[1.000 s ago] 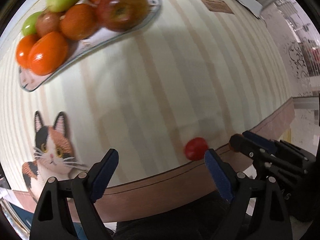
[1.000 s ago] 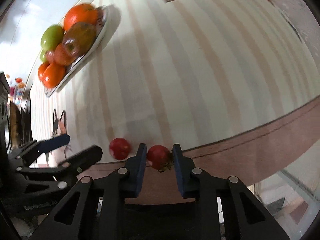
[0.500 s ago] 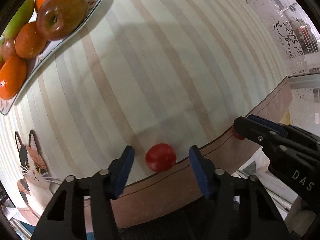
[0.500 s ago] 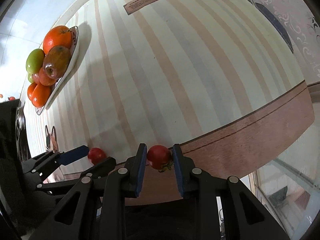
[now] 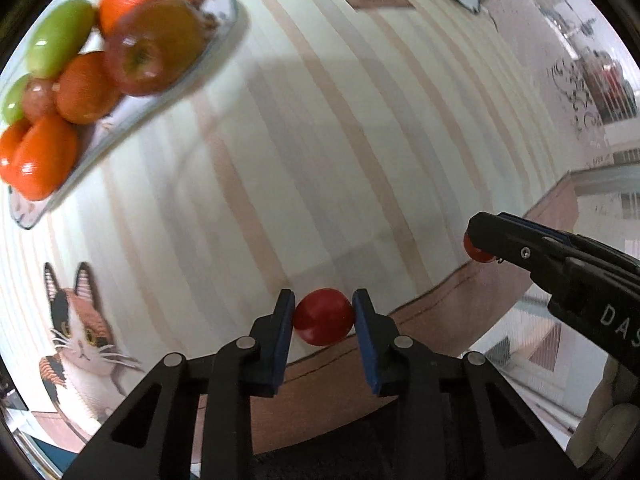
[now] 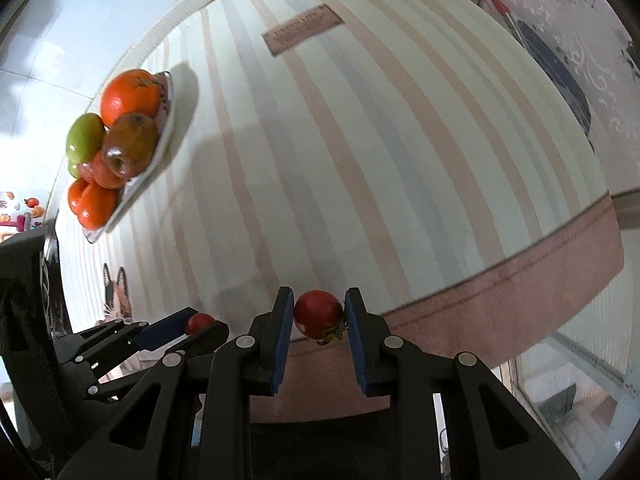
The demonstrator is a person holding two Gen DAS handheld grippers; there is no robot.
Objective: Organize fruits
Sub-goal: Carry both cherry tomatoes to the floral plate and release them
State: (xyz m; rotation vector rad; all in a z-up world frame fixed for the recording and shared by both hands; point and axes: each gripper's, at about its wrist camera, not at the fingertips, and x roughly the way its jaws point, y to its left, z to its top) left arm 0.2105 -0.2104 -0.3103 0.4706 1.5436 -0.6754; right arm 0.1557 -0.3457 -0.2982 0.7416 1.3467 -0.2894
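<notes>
My left gripper (image 5: 323, 312) is shut on a small red tomato (image 5: 323, 317) near the table's front edge. My right gripper (image 6: 317, 312) is shut on another red tomato (image 6: 318, 313) with a green stem. Each gripper shows in the other's view, the right one (image 5: 486, 236) with its tomato (image 5: 476, 250) and the left one (image 6: 192, 326) with its tomato (image 6: 200, 322). A glass plate (image 5: 212, 36) at the far left holds oranges, a red apple (image 5: 154, 50) and green fruits; it also shows in the right wrist view (image 6: 170, 114).
The table has a striped cloth (image 5: 320, 140) with a brown border along the front edge (image 5: 460, 304). A cat picture (image 5: 86, 328) is on the cloth at the near left. A brown label (image 6: 302, 29) lies at the far side.
My left gripper has closed on the tomato that lay between its open fingers. My right gripper has kept its tomato and both views have shifted over the table.
</notes>
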